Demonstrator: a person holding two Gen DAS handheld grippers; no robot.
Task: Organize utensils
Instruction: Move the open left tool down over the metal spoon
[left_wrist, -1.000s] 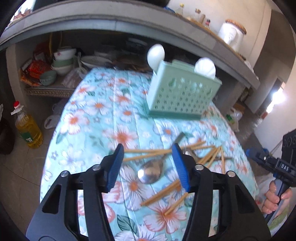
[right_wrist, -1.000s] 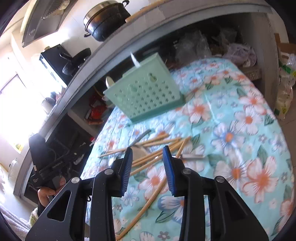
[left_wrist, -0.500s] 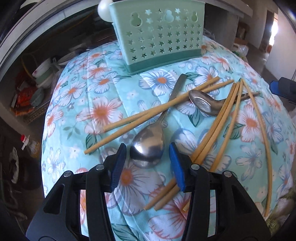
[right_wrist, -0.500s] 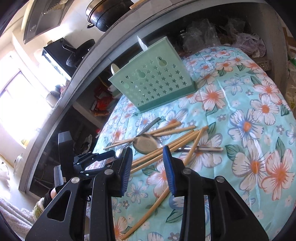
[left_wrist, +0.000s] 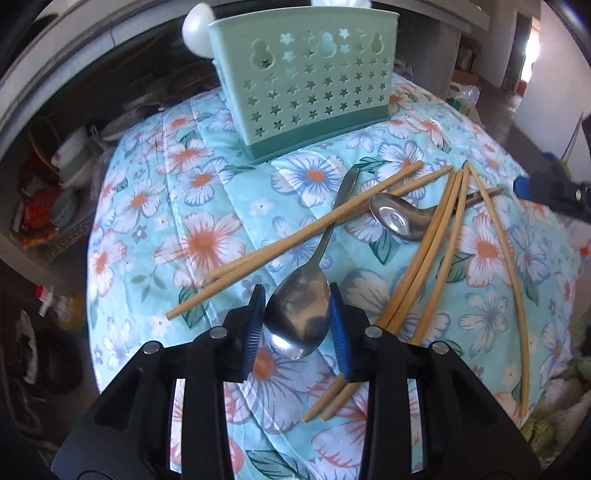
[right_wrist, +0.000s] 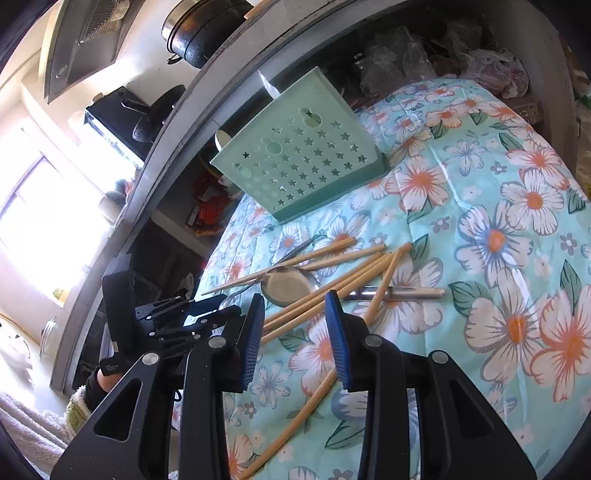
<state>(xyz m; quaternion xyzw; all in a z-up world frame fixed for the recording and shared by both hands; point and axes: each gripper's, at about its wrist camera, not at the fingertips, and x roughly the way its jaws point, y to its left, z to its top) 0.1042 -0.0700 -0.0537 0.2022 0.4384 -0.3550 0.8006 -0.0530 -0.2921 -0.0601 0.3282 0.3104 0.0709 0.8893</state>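
A steel spoon (left_wrist: 299, 317) lies on the floral tablecloth (left_wrist: 207, 206), its handle running under two chopsticks (left_wrist: 295, 240). My left gripper (left_wrist: 297, 325) is closing, and its blue pads touch both sides of the spoon's bowl. A second steel spoon (left_wrist: 397, 221) and several more chopsticks (left_wrist: 424, 251) lie to the right. The green star-holed caddy (left_wrist: 314, 81) stands behind, with a white spoon (left_wrist: 197, 27) in it. My right gripper (right_wrist: 295, 332) hovers open above the chopsticks (right_wrist: 332, 291), nothing between its pads. The left gripper (right_wrist: 207, 314) appears at the table's left edge.
Behind the table a grey counter carries a black pot (right_wrist: 199, 33). The shelf below it holds bowls and packets (left_wrist: 70, 155). An oil bottle (left_wrist: 55, 302) stands on the floor at the left. The cloth drops away at the table's rounded edges.
My left gripper dropped toward the table, rolled, and its jaws narrowed around the spoon's bowl until the pads met it. The right gripper stayed almost still.
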